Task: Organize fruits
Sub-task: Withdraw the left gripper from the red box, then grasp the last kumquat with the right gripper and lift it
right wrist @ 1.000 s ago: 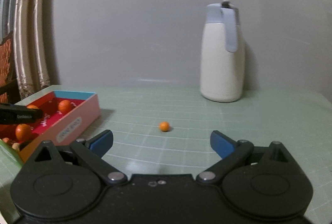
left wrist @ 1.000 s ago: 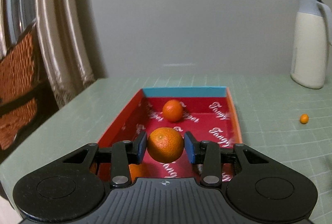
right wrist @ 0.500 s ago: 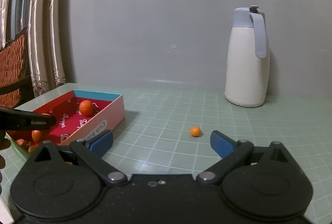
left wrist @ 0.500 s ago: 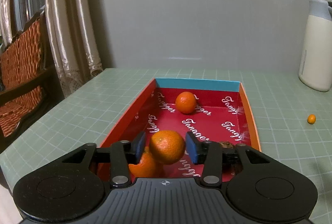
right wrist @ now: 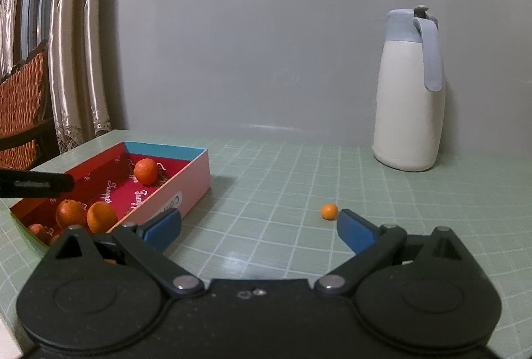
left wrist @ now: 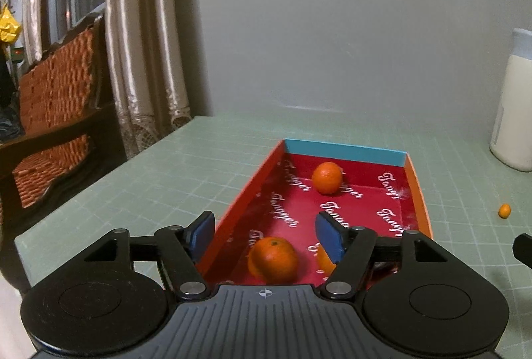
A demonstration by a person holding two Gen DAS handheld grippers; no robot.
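Now both the left claw (left wrist: 261,231) and right claw (right wrist: 259,227) gape wide, holding nothing.

On the green gridded counter (right wrist: 282,179) a shallow red cardboard box with a blue end wall (left wrist: 344,151) lies toward the left. One round orange mandarin (left wrist: 327,177) rests inside it near the far end wall. A second orange mandarin (left wrist: 273,259) sits at the near end, with a third orange fruit (left wrist: 323,259) just to its right, partly hidden. To the right of the box, well apart from it, a tiny orange kumquat (right wrist: 329,211) lies on the counter. Behind the kumquat, farther right and near the grey wall, stands a cream plastic jug with a grey lid and handle (right wrist: 409,99). Off the counter's left edge stands a dark wooden chair with woven orange panels (left wrist: 53,112), with pale satin curtains (left wrist: 146,43) behind it.
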